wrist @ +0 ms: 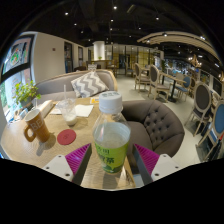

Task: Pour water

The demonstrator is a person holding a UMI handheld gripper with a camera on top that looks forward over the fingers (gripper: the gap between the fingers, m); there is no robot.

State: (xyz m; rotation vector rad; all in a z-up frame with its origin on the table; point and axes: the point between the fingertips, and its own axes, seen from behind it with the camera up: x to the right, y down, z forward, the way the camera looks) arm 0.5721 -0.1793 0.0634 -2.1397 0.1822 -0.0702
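The gripper [112, 158] holds a clear plastic water bottle with a white screw cap and a green label [111, 138], and everything else is placed here relative to that bottle. The bottle stands upright between the 2 fingers, its cap uppermost and its lower body dropping out of sight at the bottom of the view. The magenta pads [78, 157] press against it from either side at label height with no gap showing, so the fingers are closed only to the width of the bottle and clamp it. Behind and to the left of the bottle lies a round light-wood tabletop [45, 150]. On it, left of the bottle, sits a flat round red coaster [66, 137], and further left, beyond the coaster, stands a brown ceramic mug with a handle [35, 126], tilted in this wide view. Behind the coaster, nearer the bottle, is a small clear drinking glass [69, 113]; its contents cannot be made out. Beyond the table, behind the bottle, a grey sofa carries a cushion with a black-and-white zigzag pattern [90, 83]. Right of the bottle is a dark grey tufted armchair [158, 125], and far behind it stand café chairs and tables [165, 85] under ceiling lights.
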